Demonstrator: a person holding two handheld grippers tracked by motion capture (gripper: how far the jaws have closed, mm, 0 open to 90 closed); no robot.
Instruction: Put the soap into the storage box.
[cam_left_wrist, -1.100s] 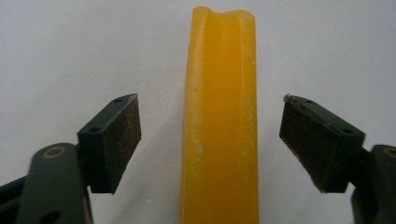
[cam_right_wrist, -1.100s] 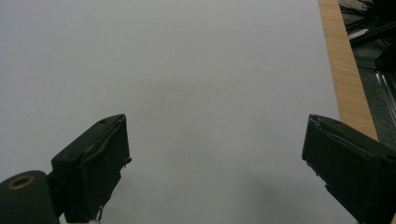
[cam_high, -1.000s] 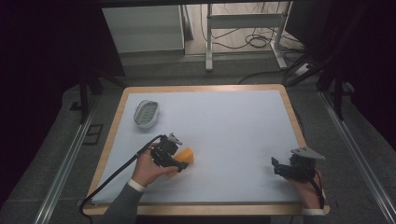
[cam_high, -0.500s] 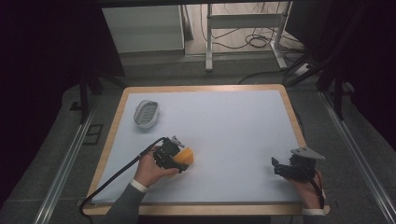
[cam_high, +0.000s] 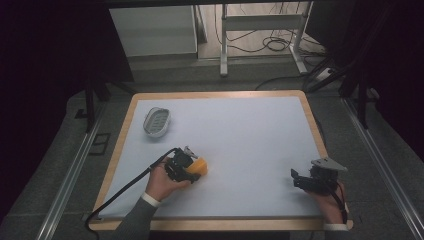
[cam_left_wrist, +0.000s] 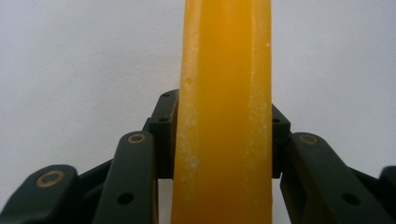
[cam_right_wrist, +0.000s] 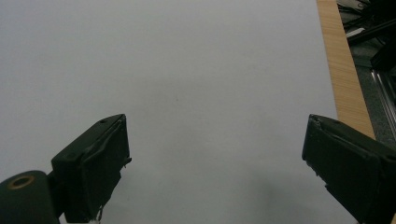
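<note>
Left hand (cam_high: 161, 181) reaches in low at the near-left, its black two-jaw left gripper (cam_high: 192, 169) clamped tight onto something. Right hand (cam_high: 327, 200) sits near-right, the black right gripper (cam_right_wrist: 219, 163) with jaws spread wide.

Orange block (cam_left_wrist: 223, 121) — waxy, smooth, faintly speckled; left hand-held gripper (cam_left_wrist: 223, 140) matt black plastic; tabletop (cam_high: 250, 130) matt white — wood-edged.

I work at a white-topped table (cam_high: 240, 125) with a wooden rim. Grey floor (cam_high: 60, 165) surrounds it. Beyond stand a grey cabinet (cam_high: 152, 32) and a metal frame (cam_high: 262, 22) with cables (cam_high: 270, 45).
</note>
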